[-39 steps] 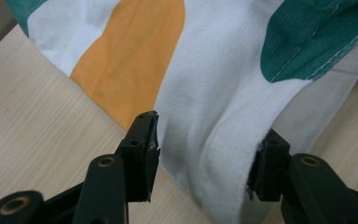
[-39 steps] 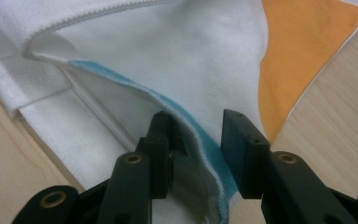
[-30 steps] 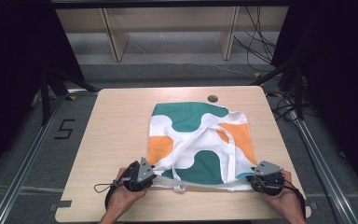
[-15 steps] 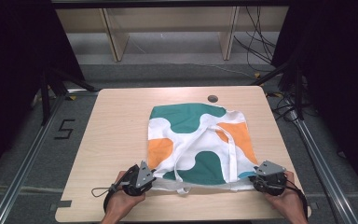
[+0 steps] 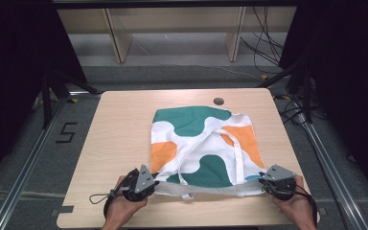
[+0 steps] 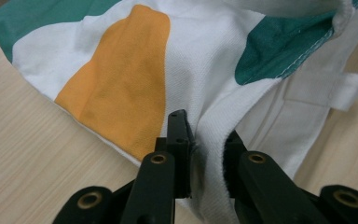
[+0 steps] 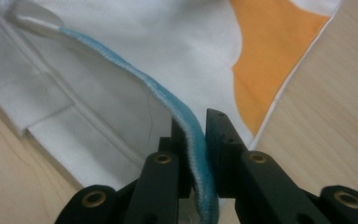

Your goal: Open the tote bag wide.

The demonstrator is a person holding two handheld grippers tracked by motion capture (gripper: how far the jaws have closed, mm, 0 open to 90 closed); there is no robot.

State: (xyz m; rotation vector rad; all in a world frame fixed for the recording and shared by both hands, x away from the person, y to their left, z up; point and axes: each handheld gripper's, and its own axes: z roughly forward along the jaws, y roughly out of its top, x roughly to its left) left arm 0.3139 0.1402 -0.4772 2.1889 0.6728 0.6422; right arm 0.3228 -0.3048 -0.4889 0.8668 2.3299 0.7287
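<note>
A cloth tote bag [image 5: 203, 143] with white, green and orange patches lies flat on the wooden table [image 5: 115, 134], its white straps looped over it. My left gripper [image 5: 149, 184] is shut on the bag's near left corner; in the left gripper view its jaws pinch a white fold of the bag [image 6: 121, 84]. My right gripper [image 5: 266, 182] is shut on the near right corner, where a blue-edged hem of the bag [image 7: 168, 98] runs between its jaws.
A small dark hole [image 5: 218, 101] sits in the table near its far edge. Bare wood lies left of the bag and beyond it. A shelf frame [image 5: 172, 28] and cables [image 5: 268, 43] stand on the floor behind the table.
Both grippers have drawn slightly toward the table's near edge, pulling the bag's near hem with them. Their grip on the corners is unchanged.
</note>
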